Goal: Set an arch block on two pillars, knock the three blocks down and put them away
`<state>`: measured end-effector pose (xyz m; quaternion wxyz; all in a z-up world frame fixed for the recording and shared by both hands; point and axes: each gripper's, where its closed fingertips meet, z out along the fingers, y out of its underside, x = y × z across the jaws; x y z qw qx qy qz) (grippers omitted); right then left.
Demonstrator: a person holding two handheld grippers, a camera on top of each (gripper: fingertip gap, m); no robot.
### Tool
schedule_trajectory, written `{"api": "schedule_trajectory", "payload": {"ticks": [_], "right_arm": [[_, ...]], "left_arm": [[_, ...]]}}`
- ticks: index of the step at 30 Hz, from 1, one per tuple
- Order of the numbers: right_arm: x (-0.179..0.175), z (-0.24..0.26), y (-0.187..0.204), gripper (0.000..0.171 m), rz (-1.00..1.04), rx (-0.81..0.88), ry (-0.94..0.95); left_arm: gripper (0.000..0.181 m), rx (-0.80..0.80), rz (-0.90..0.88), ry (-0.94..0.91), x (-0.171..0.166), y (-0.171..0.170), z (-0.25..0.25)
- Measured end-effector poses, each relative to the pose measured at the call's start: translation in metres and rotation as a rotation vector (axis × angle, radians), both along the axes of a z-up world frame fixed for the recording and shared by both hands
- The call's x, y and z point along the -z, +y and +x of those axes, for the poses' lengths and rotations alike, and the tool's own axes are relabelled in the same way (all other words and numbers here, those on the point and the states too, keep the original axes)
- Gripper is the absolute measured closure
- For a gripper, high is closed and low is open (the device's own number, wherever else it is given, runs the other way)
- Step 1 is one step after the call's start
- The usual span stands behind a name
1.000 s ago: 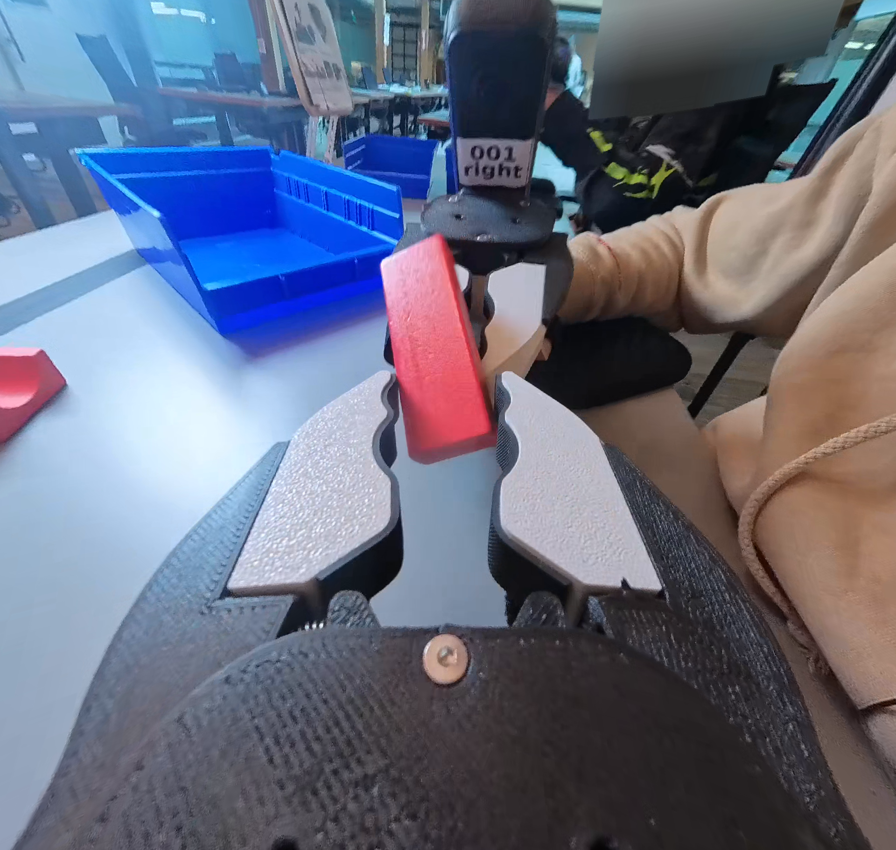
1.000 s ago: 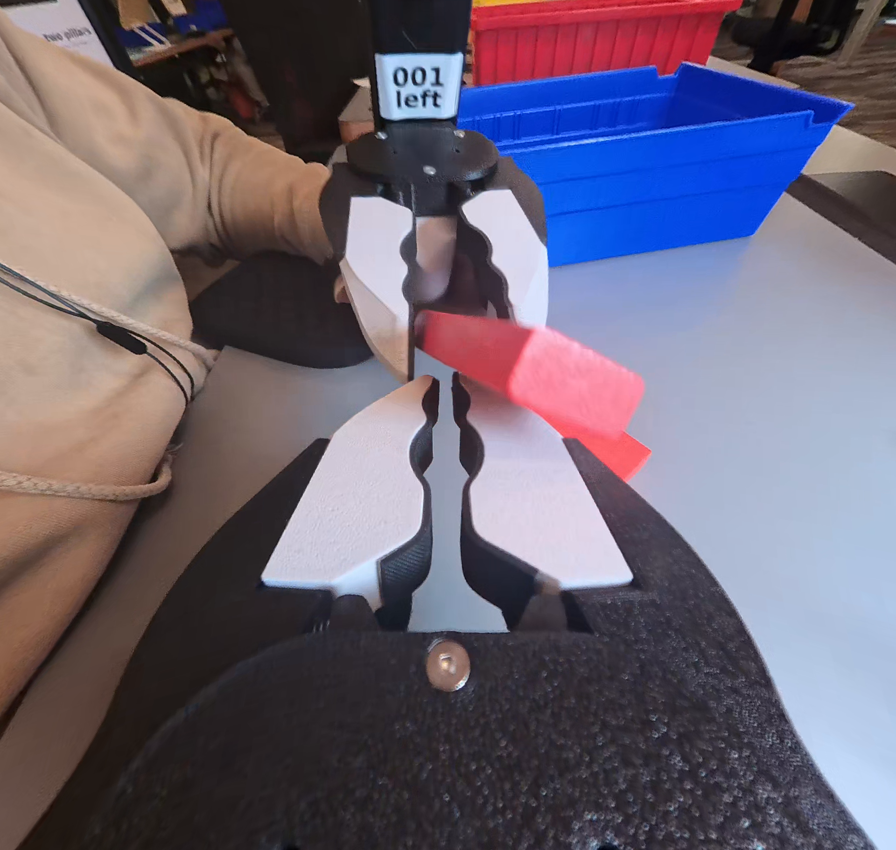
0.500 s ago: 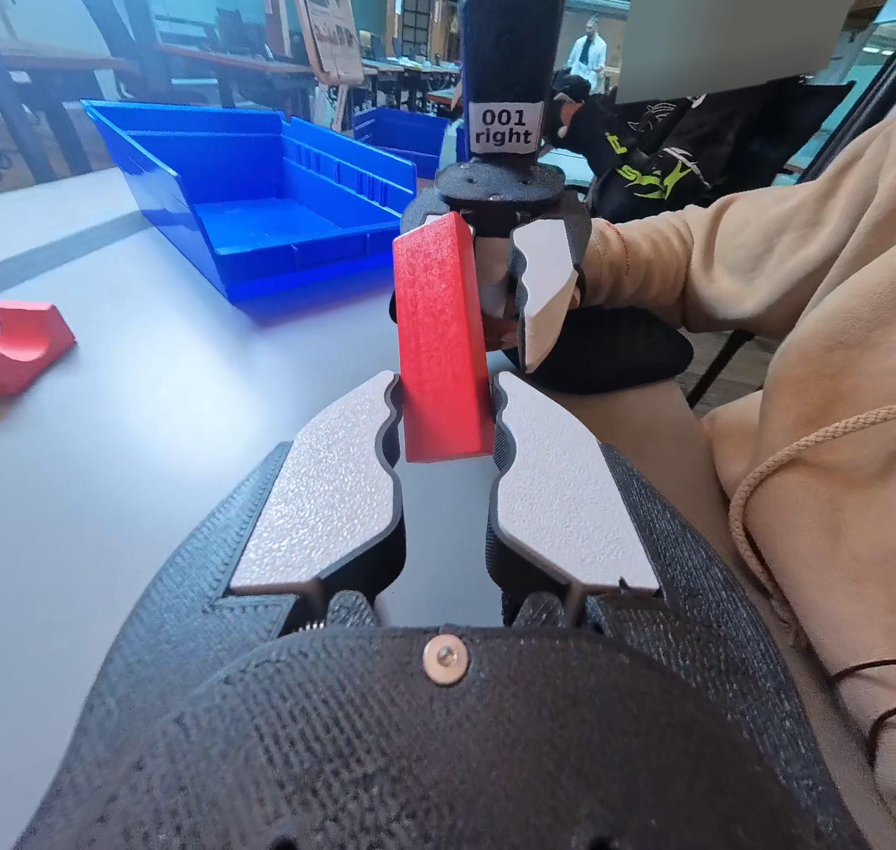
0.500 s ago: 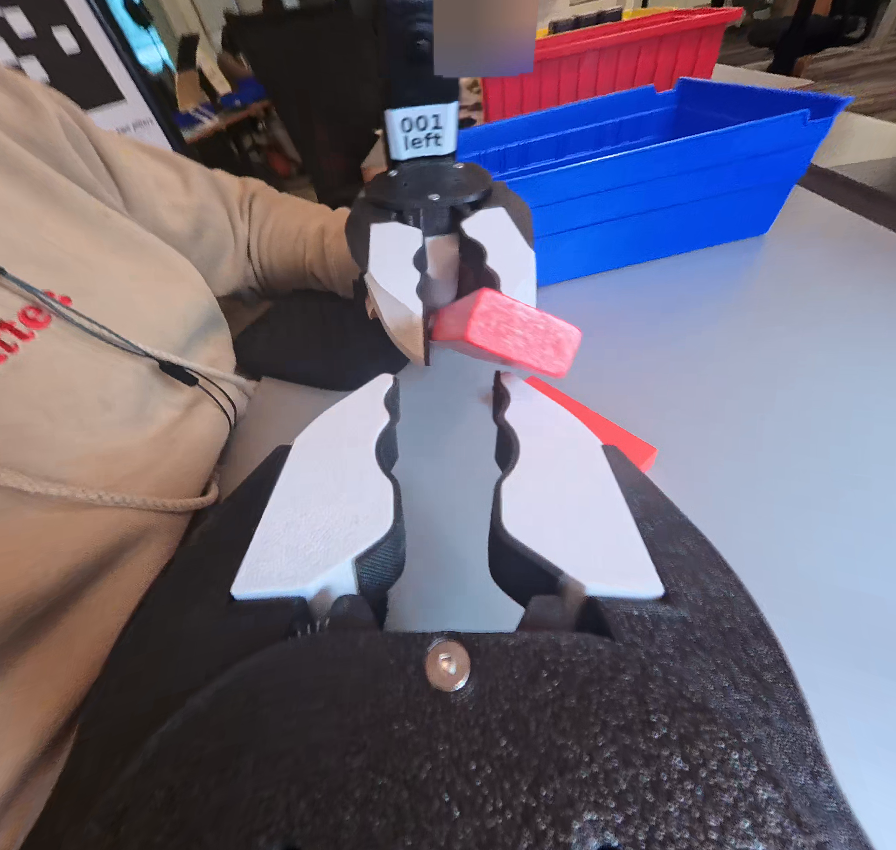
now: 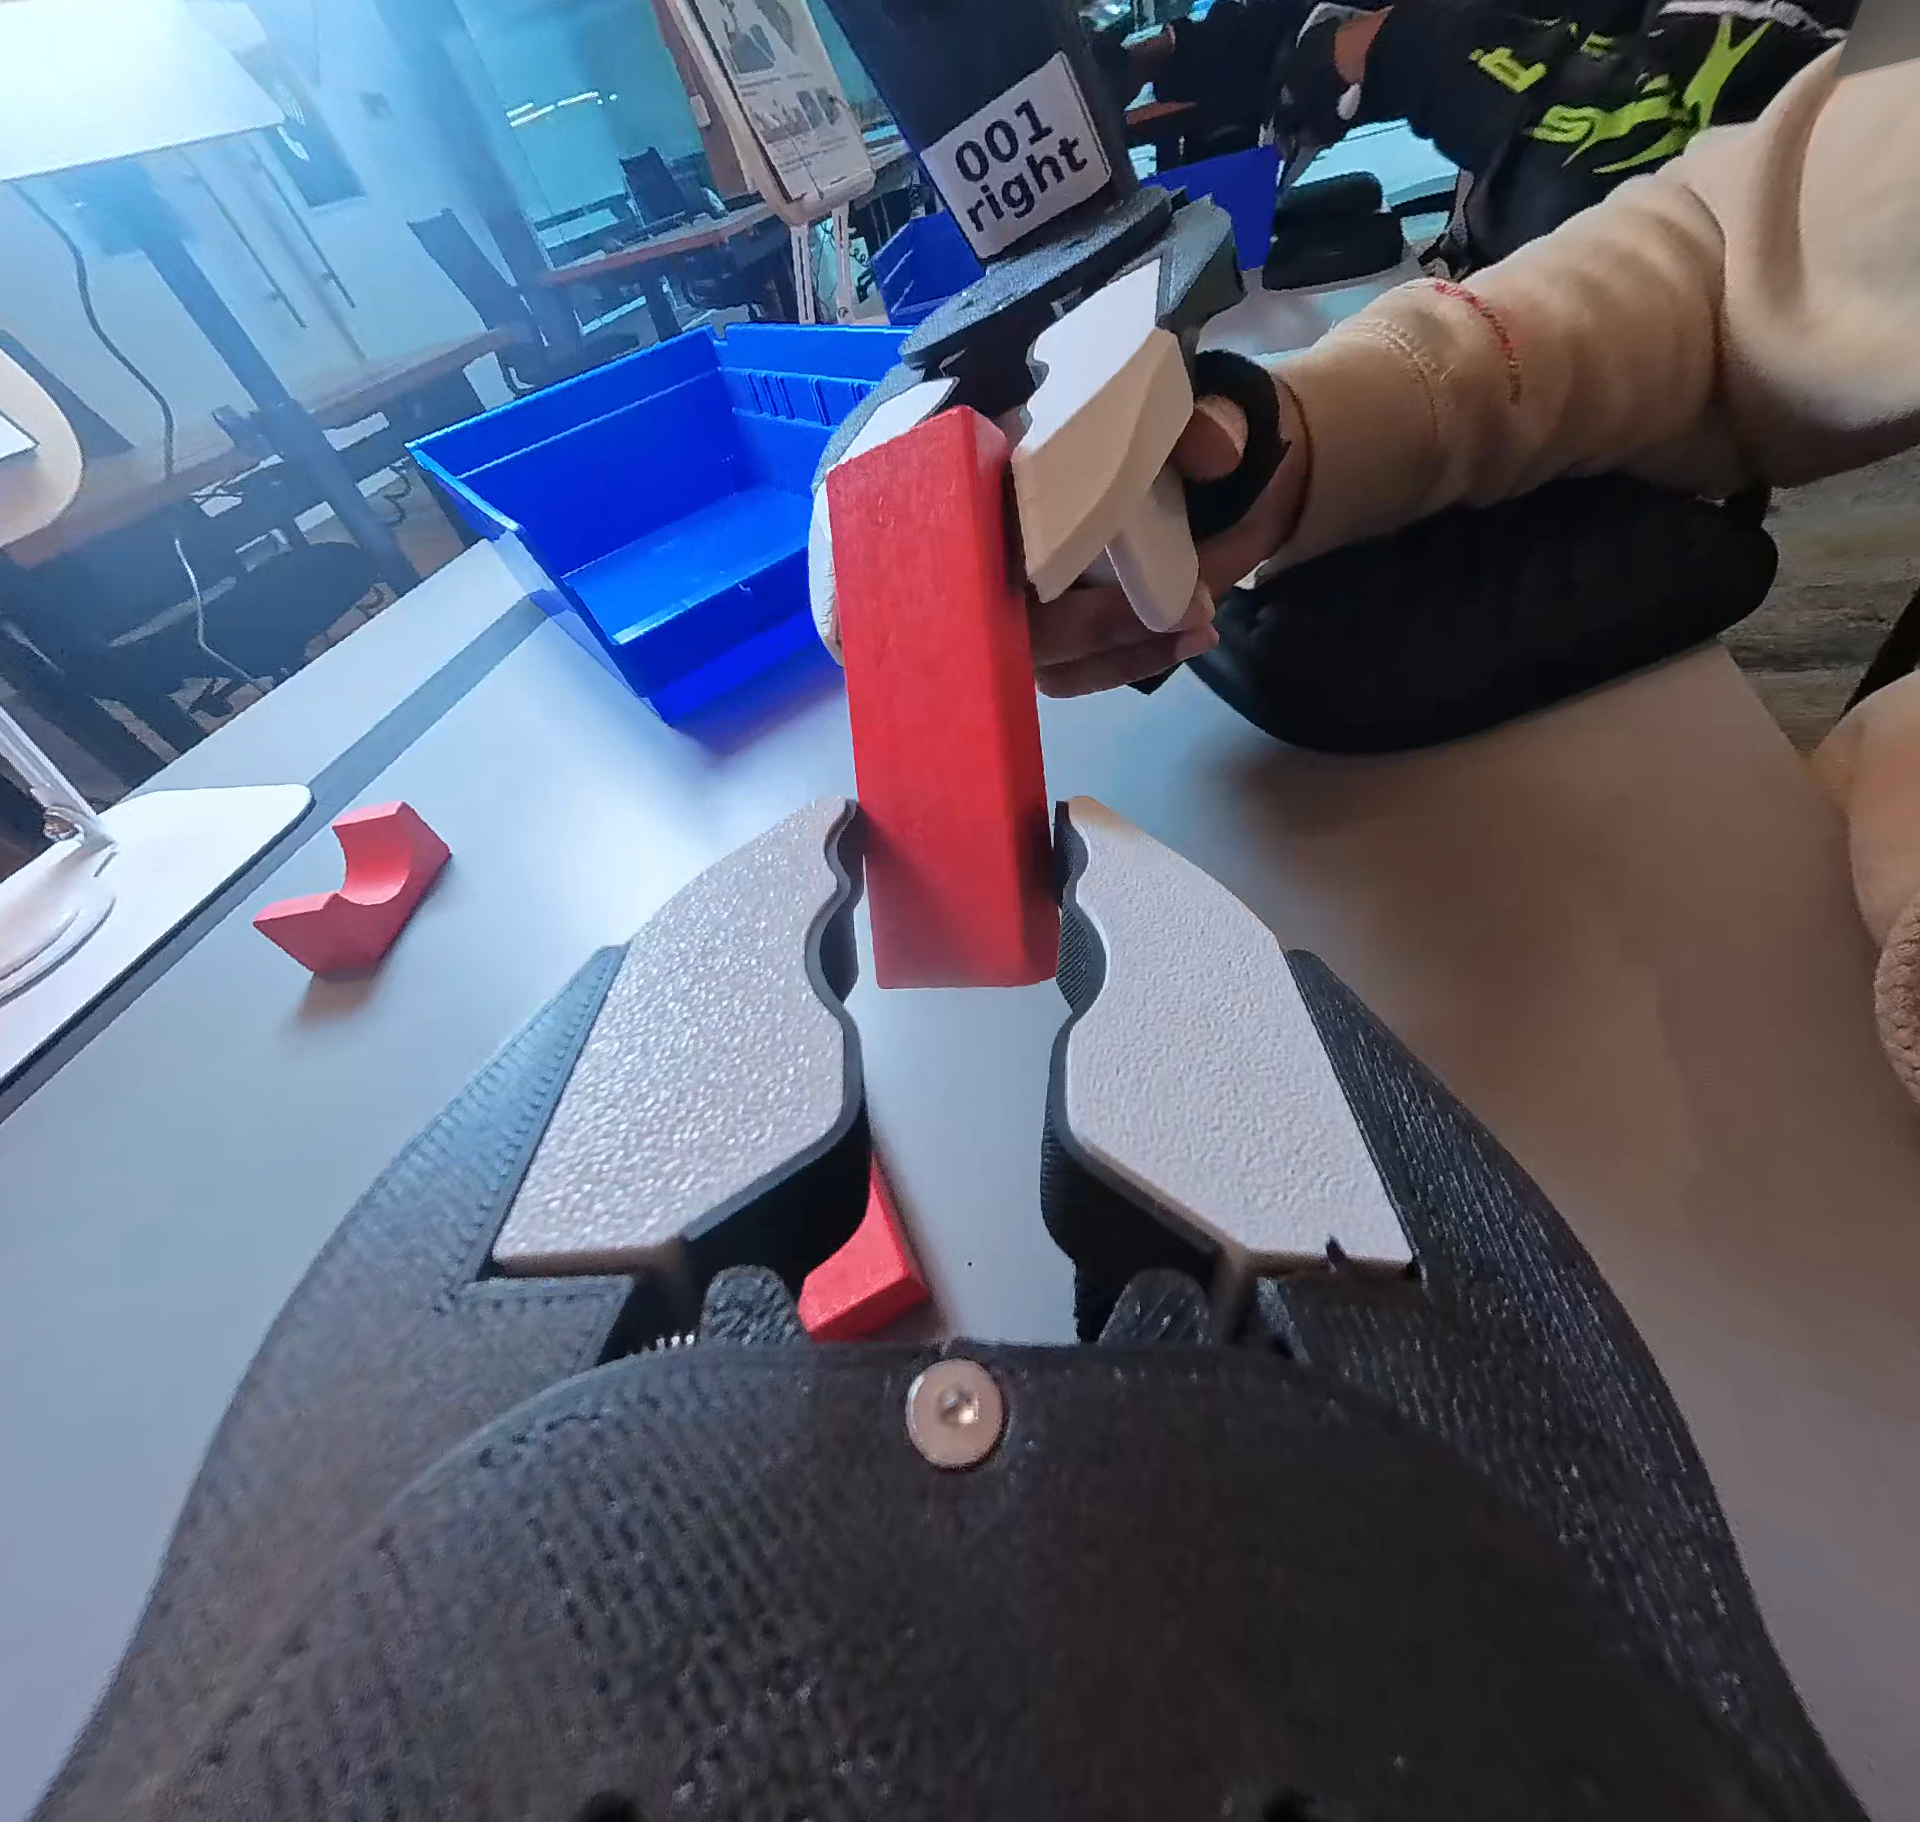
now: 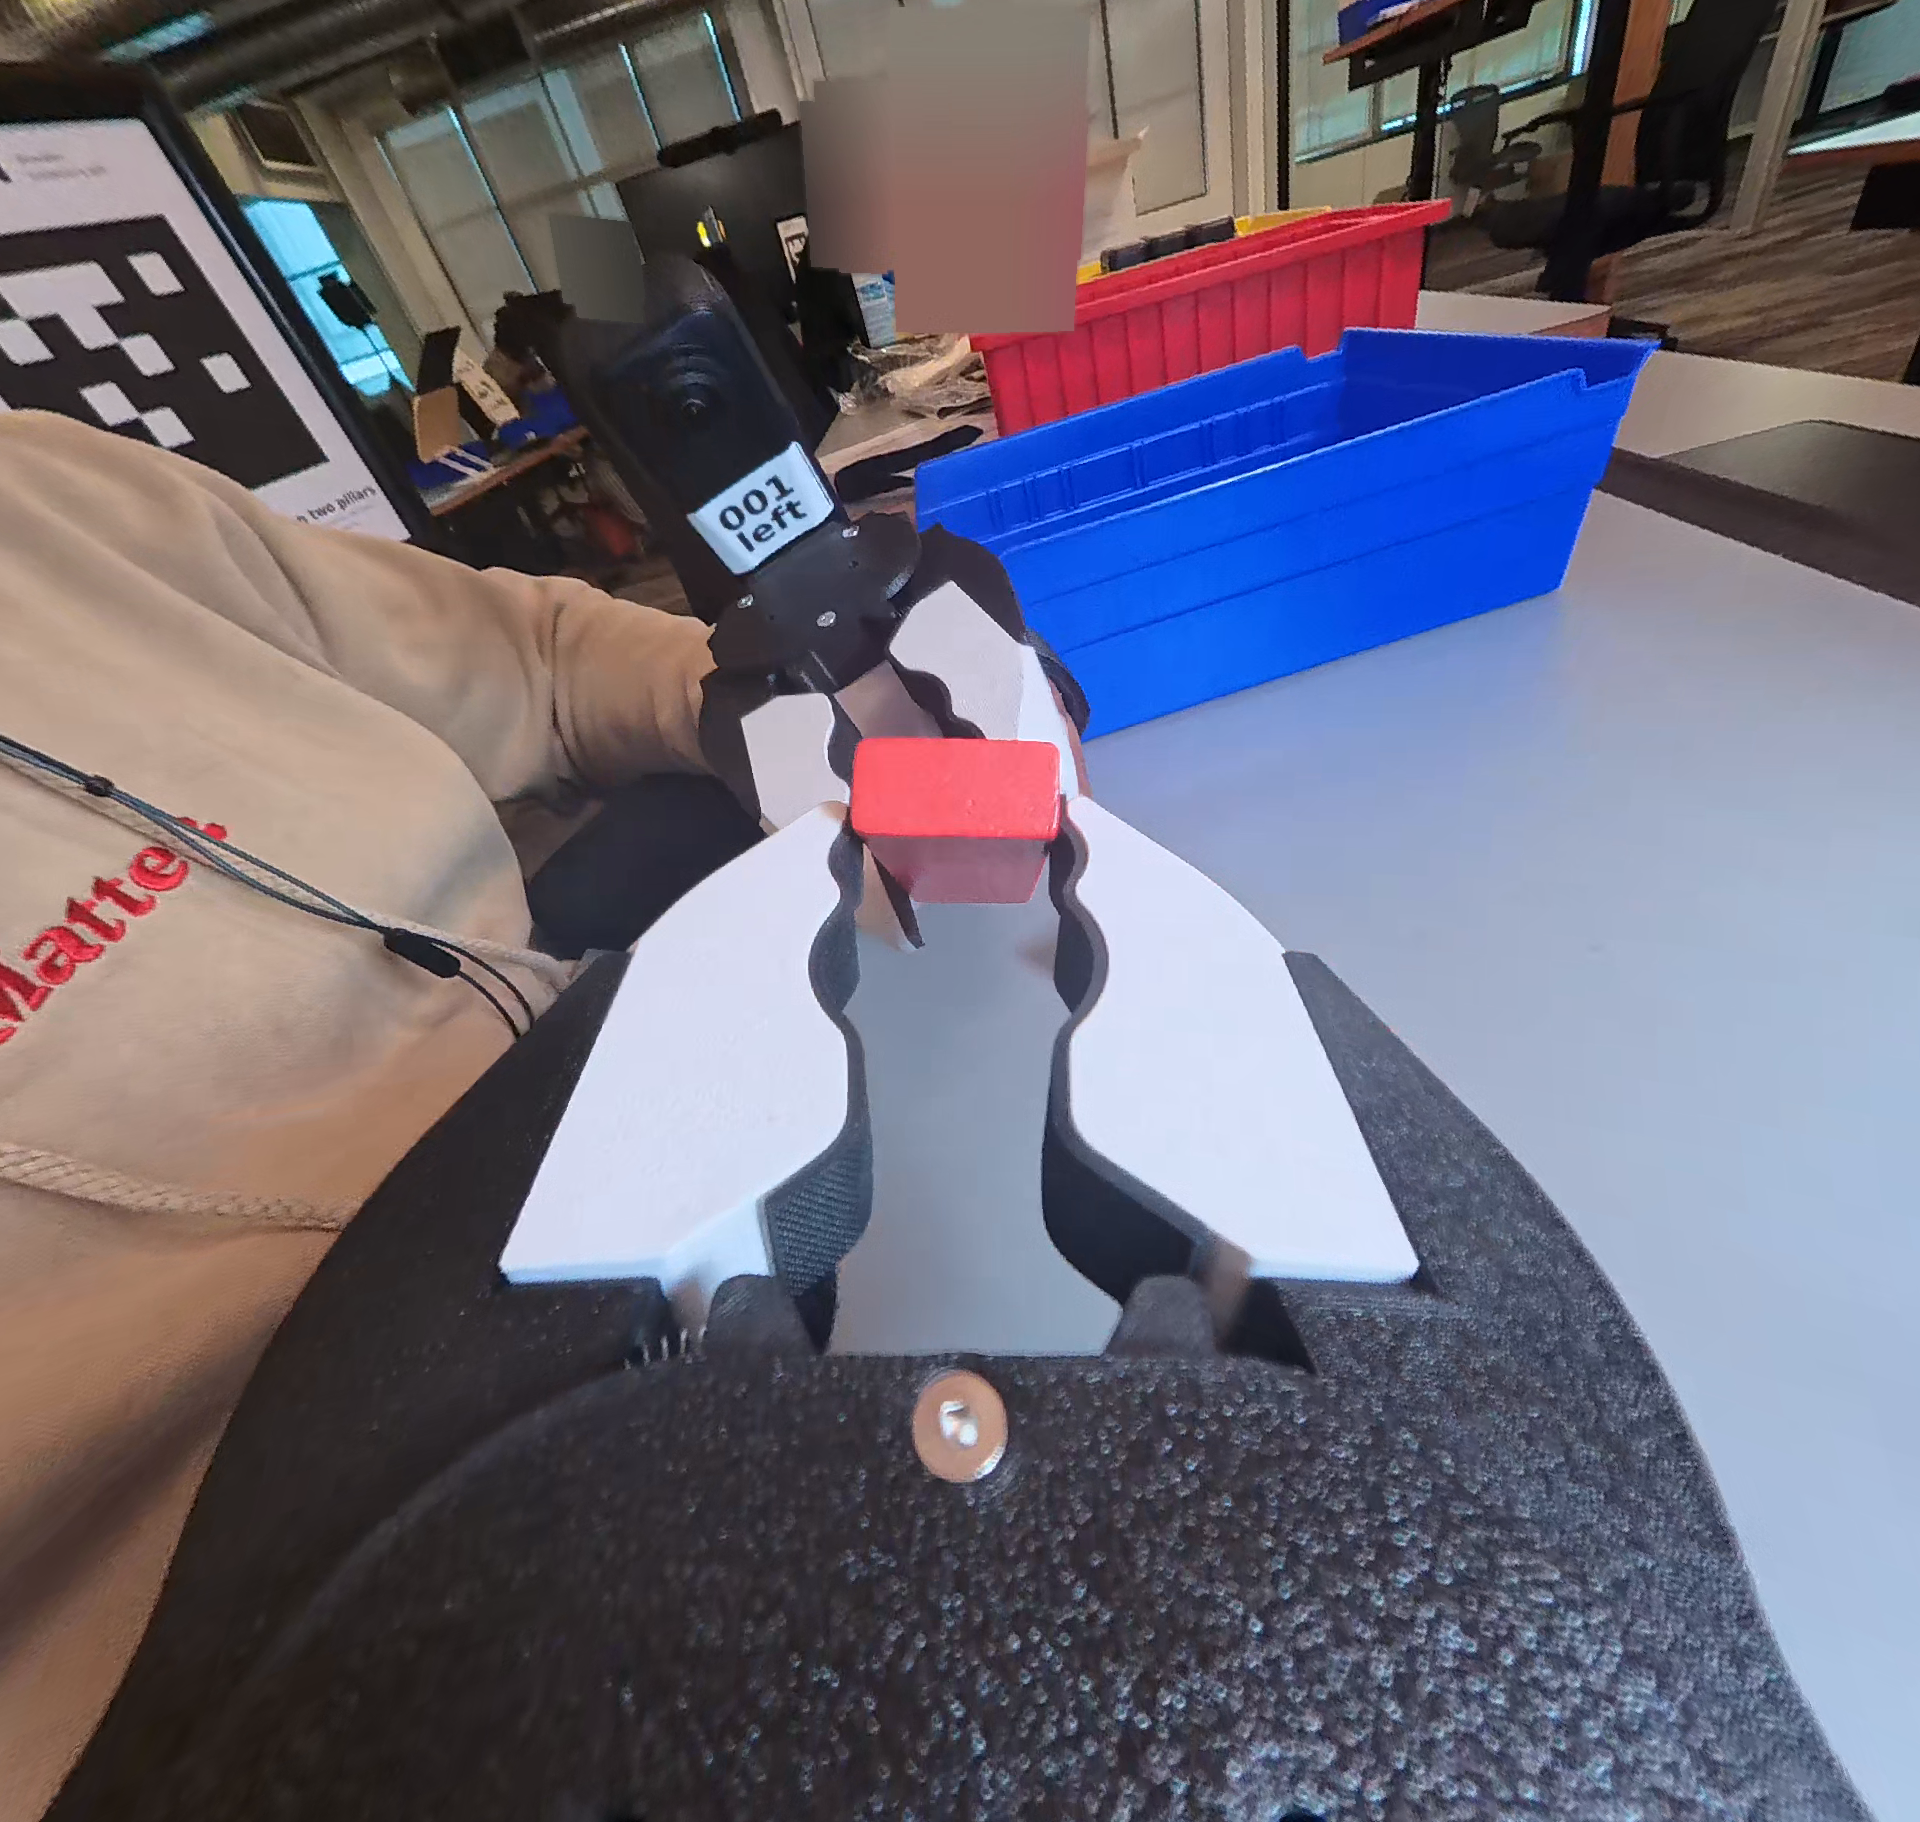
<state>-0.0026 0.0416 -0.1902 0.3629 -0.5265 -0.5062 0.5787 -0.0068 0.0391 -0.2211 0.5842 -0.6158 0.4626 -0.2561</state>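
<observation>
A red pillar block (image 5: 935,681) is held above the grey table by both grippers. My left gripper (image 5: 956,816) is shut on its near end, and the block tilts up and away from it. My right gripper (image 6: 956,816) is shut on the other end (image 6: 956,785), pads on both sides. In the left wrist view it shows at the block's top (image 5: 987,567). A second red pillar block (image 5: 862,1284) lies on the table under my left gripper. The red arch block (image 5: 353,889) lies on the table to the left.
An empty blue bin (image 5: 665,546) stands behind the blocks and also shows in the right wrist view (image 6: 1299,546). A red bin (image 6: 1195,338) sits behind it. A white lamp base (image 5: 156,858) is at the far left. The person's beige sleeves border the work area. The tips of both grippers are at nearly the same place.
My right gripper, shut a second ago, opened, then moved onto the block's free end. My left gripper tilted the block more upright; the view shifted and the second pillar appeared beneath.
</observation>
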Motion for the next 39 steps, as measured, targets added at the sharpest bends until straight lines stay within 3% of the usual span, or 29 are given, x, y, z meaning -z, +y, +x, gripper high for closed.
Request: {"api": "schedule_trajectory", "payload": {"ticks": [8,13,19,26,39], "right_arm": [[0.007,0.001,0.012,0.137,0.203,-0.023,-0.181],[0.027,0.009,0.069,0.137,0.374,0.001,-0.442],[0.047,0.001,0.116,0.137,0.275,-0.077,-0.521],[0.061,0.0,0.122,0.137,0.26,-0.099,-0.545],[0.062,-0.001,0.119,0.136,0.321,-0.127,-0.546]], "left_arm": [[0.143,-0.033,-0.065,-0.019,0.006,0.008,-0.003],[0.138,-0.055,-0.13,-0.048,0.009,0.015,-0.006],[0.141,-0.102,-0.12,0.023,0.02,0.019,-0.011],[0.141,-0.128,-0.222,-0.002,0.027,0.027,-0.018],[0.14,-0.117,-0.234,0.012,0.031,0.026,-0.017]]}}
